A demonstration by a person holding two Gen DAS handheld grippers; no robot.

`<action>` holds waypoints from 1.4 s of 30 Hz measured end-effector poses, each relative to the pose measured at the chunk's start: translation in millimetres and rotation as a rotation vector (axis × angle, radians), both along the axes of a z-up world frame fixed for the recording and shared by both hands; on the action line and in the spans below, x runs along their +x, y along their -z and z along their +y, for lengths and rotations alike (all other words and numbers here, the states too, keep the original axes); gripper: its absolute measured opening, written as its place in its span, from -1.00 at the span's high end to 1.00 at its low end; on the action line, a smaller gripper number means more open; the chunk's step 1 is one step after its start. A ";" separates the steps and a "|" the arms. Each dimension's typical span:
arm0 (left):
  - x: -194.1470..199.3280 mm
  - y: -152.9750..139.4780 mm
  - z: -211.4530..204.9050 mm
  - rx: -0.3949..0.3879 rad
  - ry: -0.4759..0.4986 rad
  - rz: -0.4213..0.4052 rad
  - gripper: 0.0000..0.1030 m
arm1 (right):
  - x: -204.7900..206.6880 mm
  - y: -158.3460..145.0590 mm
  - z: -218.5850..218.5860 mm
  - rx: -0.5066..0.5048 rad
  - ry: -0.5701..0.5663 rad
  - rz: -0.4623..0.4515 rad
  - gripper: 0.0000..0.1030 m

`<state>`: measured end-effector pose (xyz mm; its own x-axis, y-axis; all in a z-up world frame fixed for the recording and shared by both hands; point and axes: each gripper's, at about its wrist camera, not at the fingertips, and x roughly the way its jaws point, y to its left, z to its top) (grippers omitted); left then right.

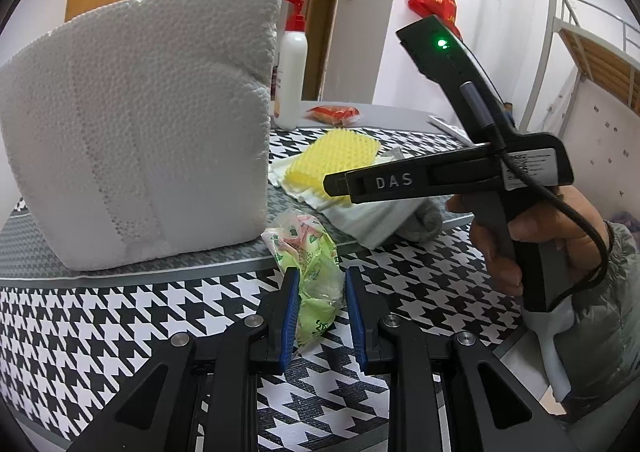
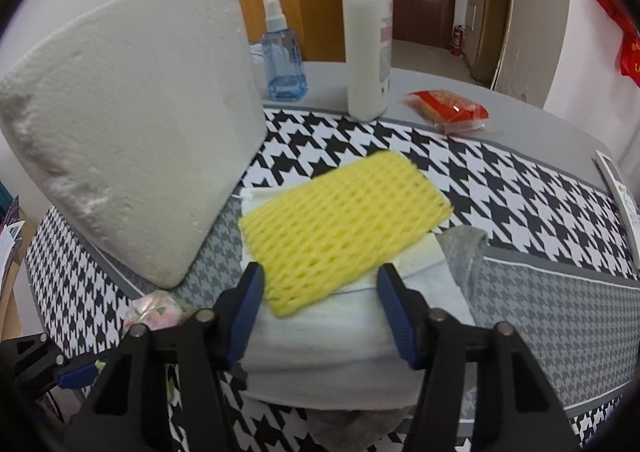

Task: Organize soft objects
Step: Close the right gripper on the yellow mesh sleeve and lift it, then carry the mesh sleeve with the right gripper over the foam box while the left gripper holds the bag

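Houndstooth cloth (image 2: 520,187) is spread over the table, with a dorm-ish room seen behind it.

Nearest in the left view, the left gripper (image 1: 322,316) is seen with its blue pads (image 1: 291,316) apart, and a crumpled green packet (image 1: 316,272) is straddled by them. No squeeze can be made out, so it's read as not gripped yet. The packet's long axis runs pretty much along the fingers, away from the camera, so a plain close should catch it across its narrow width.

In the right view, the right gripper (image 2: 320,316) is held wide open over a white cloth (image 2: 320,328). A yellow foam net (image 2: 344,228) is laid on that cloth, with its near corner sitting between the pads, not touched as far as can be told. Its long axis is angled up and to the right, so only the corner would be pinched. A grey cloth (image 2: 464,248) is tucked just beside.

So each piece is best reached by its own side's gripper.

Farther back, a foam block (image 2: 132,171) is stood on the left, then a white bottle (image 2: 368,47), a spray bottle (image 2: 282,55) and a red packet (image 2: 448,109).
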<state>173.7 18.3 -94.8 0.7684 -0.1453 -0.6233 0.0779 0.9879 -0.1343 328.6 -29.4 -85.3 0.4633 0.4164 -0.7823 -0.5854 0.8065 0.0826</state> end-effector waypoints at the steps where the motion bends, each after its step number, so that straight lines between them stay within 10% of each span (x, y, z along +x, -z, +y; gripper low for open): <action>1: 0.9 0.8 -0.5 0.000 0.001 -0.001 0.52 | -0.5 -0.1 0.4 -0.003 -0.003 -0.004 0.02; 10: 2.1 4.9 0.3 -0.003 0.003 -0.005 0.52 | -2.6 -7.6 -2.3 0.037 -0.017 -0.021 0.68; 42: -39.2 -24.4 -4.7 0.035 -0.013 -0.083 0.52 | -61.8 -68.9 -42.7 0.130 0.003 -0.152 0.69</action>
